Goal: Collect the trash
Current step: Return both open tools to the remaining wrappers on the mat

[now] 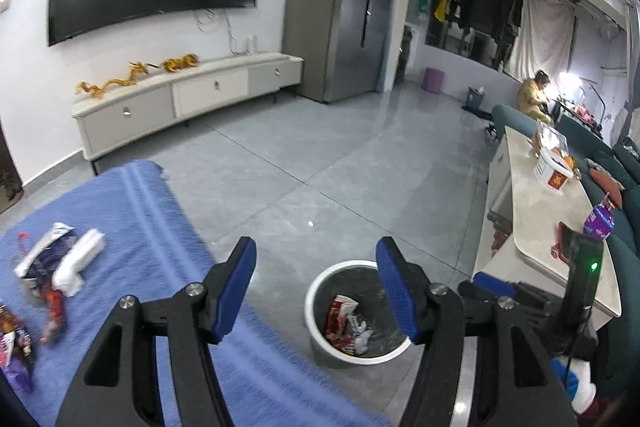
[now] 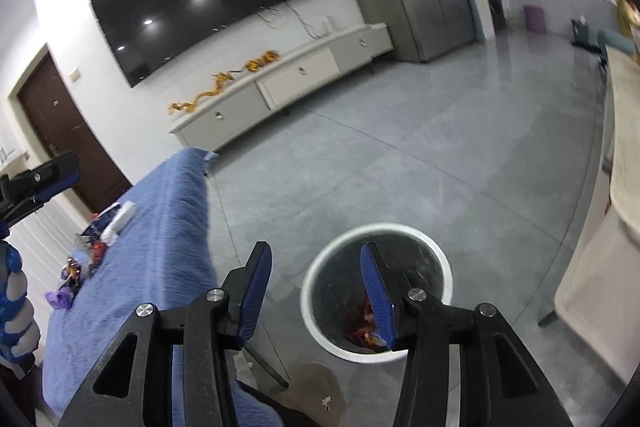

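A white trash bin [image 1: 340, 354] stands on the grey floor beside a blue-clothed table [image 1: 160, 227]. Inside it lie a red wrapper [image 1: 339, 315] and crumpled white paper [image 1: 360, 335]. On the cloth at the left are a white tissue wad [image 1: 80, 259], a silver-and-dark wrapper [image 1: 44, 255], a red wrapper [image 1: 56, 311] and purple scraps [image 1: 18, 375]. My left gripper [image 1: 316, 255] hangs open and empty above the table edge and bin. My right gripper [image 2: 314, 255] is open and empty over the bin [image 2: 384, 227], where red trash [image 2: 362, 333] shows. The table litter [image 2: 100, 239] sits far left.
A long white TV cabinet [image 1: 192, 95] and a grey fridge [image 1: 340, 7] line the far wall. A pale coffee table [image 1: 552, 211] with boxes and a teal sofa [image 1: 624, 227] stand at the right. A person [image 1: 534, 95] sits far back. Open floor lies beyond the bin.
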`<state>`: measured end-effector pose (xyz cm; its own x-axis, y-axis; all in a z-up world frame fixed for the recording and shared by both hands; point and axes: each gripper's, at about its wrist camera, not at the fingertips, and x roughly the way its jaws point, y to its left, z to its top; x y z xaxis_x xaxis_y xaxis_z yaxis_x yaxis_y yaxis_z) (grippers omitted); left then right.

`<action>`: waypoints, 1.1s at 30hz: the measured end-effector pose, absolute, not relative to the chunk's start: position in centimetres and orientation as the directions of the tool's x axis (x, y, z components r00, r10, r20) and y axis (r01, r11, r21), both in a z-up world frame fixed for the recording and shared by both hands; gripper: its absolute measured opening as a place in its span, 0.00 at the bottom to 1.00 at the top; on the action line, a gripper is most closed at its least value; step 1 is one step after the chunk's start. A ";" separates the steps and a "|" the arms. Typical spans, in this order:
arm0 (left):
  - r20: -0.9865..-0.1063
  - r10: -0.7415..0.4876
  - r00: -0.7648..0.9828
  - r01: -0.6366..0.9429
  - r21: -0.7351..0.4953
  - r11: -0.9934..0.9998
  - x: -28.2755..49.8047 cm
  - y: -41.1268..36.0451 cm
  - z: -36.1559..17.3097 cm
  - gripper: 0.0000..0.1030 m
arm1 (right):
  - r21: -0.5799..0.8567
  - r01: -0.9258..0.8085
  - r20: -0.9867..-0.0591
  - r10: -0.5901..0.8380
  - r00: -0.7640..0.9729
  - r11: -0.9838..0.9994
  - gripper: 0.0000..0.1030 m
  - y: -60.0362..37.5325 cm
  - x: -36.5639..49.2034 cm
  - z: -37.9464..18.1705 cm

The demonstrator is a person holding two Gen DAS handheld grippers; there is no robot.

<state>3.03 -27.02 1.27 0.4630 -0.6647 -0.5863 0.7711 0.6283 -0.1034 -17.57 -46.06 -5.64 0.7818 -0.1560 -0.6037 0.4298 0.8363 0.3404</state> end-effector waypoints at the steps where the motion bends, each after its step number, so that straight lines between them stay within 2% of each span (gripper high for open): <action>1: -0.574 -0.661 0.484 0.760 -0.099 0.643 3.0 -25.6 1.8 0.59 | 0.333 0.412 -0.593 -0.151 0.791 0.848 0.43 -45.3 -17.3 -4.8; 10: -0.503 -0.596 0.625 0.636 -0.115 0.763 3.5 -14.5 4.0 0.59 | 0.273 0.299 -0.534 -0.114 0.838 0.914 0.48 -39.9 -15.1 -0.3; 19: -0.503 -0.506 0.701 0.498 -0.163 0.852 4.8 -4.5 3.1 0.59 | 0.226 0.202 -0.503 -0.064 0.862 0.953 0.55 -34.9 -13.2 2.3; 22: -0.501 -0.485 0.717 0.458 -0.186 0.869 5.0 -1.6 2.4 0.65 | 0.212 0.177 -0.503 -0.048 0.863 0.961 0.57 -33.7 -12.7 2.6; 24: -0.502 -0.458 0.734 0.425 -0.185 0.886 4.9 0.1 1.7 0.70 | 0.204 0.162 -0.509 -0.037 0.860 0.965 0.58 -32.9 -12.1 2.7; 33: -0.575 -0.327 0.750 0.252 -0.209 0.945 7.5 8.1 -2.4 0.71 | 0.209 0.078 -0.552 0.052 0.832 0.975 0.59 -30.0 -8.0 1.3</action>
